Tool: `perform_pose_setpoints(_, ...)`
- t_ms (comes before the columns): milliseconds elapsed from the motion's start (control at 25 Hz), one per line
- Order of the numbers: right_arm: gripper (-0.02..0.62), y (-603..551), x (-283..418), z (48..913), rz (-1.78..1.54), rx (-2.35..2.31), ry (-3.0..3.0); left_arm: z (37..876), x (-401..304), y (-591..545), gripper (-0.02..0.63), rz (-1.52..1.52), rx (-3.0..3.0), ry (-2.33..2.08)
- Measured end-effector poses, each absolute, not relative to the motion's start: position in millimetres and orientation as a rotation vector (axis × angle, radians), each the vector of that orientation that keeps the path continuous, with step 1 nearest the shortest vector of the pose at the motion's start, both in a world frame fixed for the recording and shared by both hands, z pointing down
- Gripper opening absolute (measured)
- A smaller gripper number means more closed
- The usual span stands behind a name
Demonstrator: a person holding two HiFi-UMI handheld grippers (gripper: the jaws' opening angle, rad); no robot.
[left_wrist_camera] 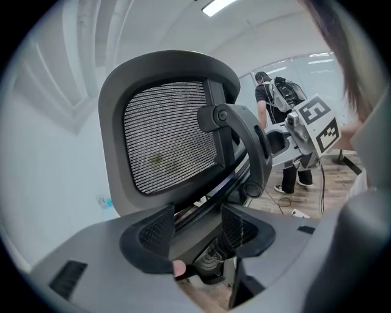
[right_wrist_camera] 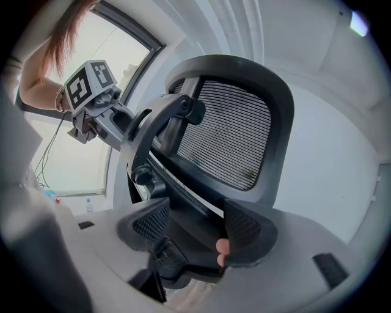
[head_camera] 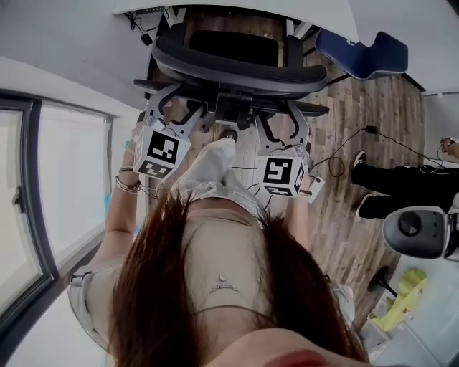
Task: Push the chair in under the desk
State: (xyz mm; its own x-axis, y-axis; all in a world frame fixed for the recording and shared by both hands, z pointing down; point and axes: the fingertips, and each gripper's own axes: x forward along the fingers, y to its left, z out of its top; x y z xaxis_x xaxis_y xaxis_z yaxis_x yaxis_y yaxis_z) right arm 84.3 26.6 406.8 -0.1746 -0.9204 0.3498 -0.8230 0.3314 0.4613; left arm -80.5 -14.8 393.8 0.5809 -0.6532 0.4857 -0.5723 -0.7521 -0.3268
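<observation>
Black chair (head_camera: pixel 237 68), its back frame between the jaws, left gripper (left_wrist_camera: pixel 197 229) and right gripper (right_wrist_camera: pixel 197 226) both clamped on it

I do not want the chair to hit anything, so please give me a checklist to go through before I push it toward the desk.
1. Left gripper closed on the chair back frame: ok.
2. Right gripper closed on the same frame: ok.
3. Seat side turned toward the desk: ok.
4. Blue object apart from the chair: ok.
5. Floor cable clear of the wheels: cannot tell.
6. Room under the desk: cannot tell, hidden.
</observation>
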Motion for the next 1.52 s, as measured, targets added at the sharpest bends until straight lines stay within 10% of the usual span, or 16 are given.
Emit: perform_pose_setpoints(1520, 0.281, -56, 110, 404, -0.23, 1.522, -2.042, 391, -55, -95, 0.232, -0.896, -2.69, 1.055)
